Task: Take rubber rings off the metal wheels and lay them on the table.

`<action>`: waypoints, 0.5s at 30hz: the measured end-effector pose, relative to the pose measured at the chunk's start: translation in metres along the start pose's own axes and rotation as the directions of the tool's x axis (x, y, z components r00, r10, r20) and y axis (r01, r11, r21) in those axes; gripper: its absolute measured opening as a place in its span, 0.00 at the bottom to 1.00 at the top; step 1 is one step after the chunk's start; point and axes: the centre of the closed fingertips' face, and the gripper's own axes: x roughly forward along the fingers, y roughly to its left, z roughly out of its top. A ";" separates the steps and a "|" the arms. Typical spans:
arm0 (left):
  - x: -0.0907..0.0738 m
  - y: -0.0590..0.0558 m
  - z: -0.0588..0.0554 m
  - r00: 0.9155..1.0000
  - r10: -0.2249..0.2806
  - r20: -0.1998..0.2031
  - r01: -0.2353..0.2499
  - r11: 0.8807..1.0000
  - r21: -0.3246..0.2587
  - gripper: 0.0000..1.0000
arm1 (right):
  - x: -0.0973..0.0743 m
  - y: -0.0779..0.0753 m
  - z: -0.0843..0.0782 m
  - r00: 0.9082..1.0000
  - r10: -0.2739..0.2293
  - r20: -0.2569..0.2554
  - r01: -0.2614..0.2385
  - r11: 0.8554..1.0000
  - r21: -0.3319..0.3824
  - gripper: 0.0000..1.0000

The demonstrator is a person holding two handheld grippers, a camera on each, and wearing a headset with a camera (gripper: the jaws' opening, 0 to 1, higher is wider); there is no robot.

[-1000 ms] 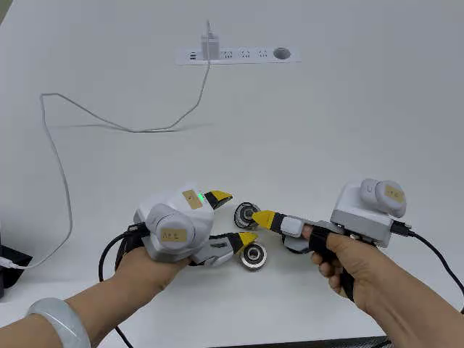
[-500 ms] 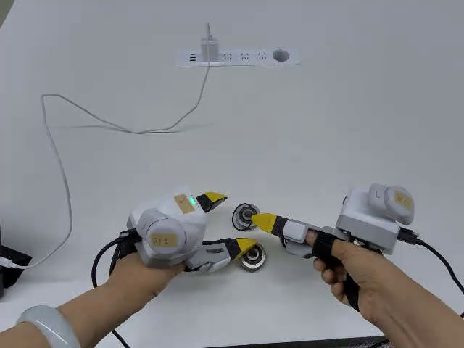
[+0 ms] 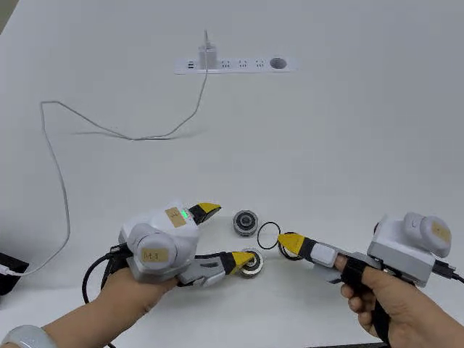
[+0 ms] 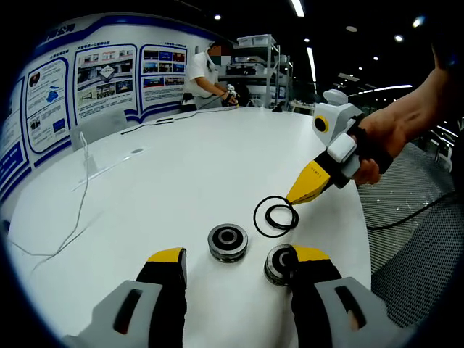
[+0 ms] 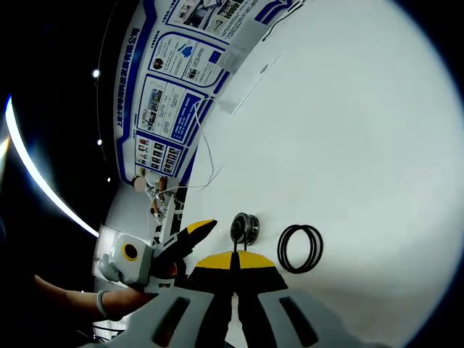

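Jaws of the left gripper [image 3: 225,233] are held spread, one tip beside a metal wheel [image 3: 252,264]; those of the right gripper [image 3: 290,241] are pressed together, empty. Some rubber rings [image 3: 268,234] are already laid down lower centre, so it's partly done. The second wheel [image 3: 246,222] is probably still to be stripped.

We see the rubber ring [image 3: 258,235] lying flat at three o'clock of one metal wheel [image 3: 246,222], just beside our right gripper [image 3: 290,241], jaws closed.

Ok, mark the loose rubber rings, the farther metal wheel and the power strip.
loose rubber rings [image 4: 255,216], left gripper view, their left edge.
farther metal wheel [image 3: 246,222], head view, its hub.
power strip [image 3: 235,64], head view, middle of its top face.
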 end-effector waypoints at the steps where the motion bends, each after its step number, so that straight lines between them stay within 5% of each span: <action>1: 0.000 0.000 0.000 1.000 0.000 -0.001 0.000 1.000 0.001 0.59 | -0.001 -0.003 0.000 1.000 -0.006 0.001 0.006 1.000 0.002 0.02; 15: -0.009 -0.004 -0.007 1.000 0.000 -0.013 0.000 1.000 0.001 0.58 | -0.014 -0.035 0.005 0.994 -0.105 0.014 0.105 0.994 -0.013 0.02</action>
